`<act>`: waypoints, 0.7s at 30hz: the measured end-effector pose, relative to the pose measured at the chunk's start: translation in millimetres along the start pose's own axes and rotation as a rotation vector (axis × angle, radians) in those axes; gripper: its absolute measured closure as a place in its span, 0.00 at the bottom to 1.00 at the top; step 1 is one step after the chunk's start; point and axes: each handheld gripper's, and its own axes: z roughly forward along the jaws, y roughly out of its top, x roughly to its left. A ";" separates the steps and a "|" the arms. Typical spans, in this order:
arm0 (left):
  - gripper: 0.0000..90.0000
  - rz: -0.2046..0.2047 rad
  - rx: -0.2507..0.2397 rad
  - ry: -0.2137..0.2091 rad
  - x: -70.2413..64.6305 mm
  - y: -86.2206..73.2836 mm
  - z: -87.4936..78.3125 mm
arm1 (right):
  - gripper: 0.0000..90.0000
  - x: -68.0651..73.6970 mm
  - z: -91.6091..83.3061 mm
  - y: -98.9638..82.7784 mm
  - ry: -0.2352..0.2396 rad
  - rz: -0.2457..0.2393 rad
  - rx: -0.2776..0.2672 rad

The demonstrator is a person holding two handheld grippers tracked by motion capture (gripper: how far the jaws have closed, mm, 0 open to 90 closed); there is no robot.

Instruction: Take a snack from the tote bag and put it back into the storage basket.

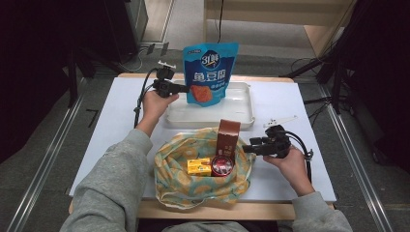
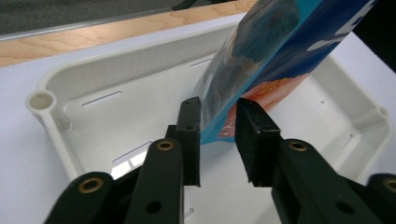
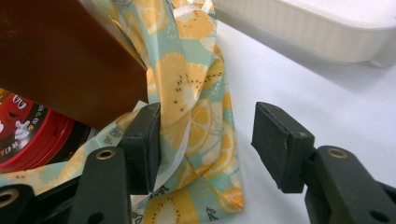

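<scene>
Just left of your right gripper (image 1: 245,148) stands a brown box (image 1: 228,135). Farther left of it you have a red round tin (image 1: 222,166), then a yellow pack (image 1: 199,166).

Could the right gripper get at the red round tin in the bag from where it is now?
Probably not directly: the right gripper sits outside the bag's rim, and the brown box stands between it and the red tin.

Bright table, dark surround, soft focus.

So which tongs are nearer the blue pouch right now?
Left. The left tongs straddle the blue pouch's lower edge in the white tray. The right tongs sit at the fabric bag's rim, well short of it.
</scene>
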 end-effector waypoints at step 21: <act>0.62 0.042 0.049 -0.116 -11.8 -19.4 -36.5 | 0.52 4.4 -7.8 2.9 0.003 0.003 -0.039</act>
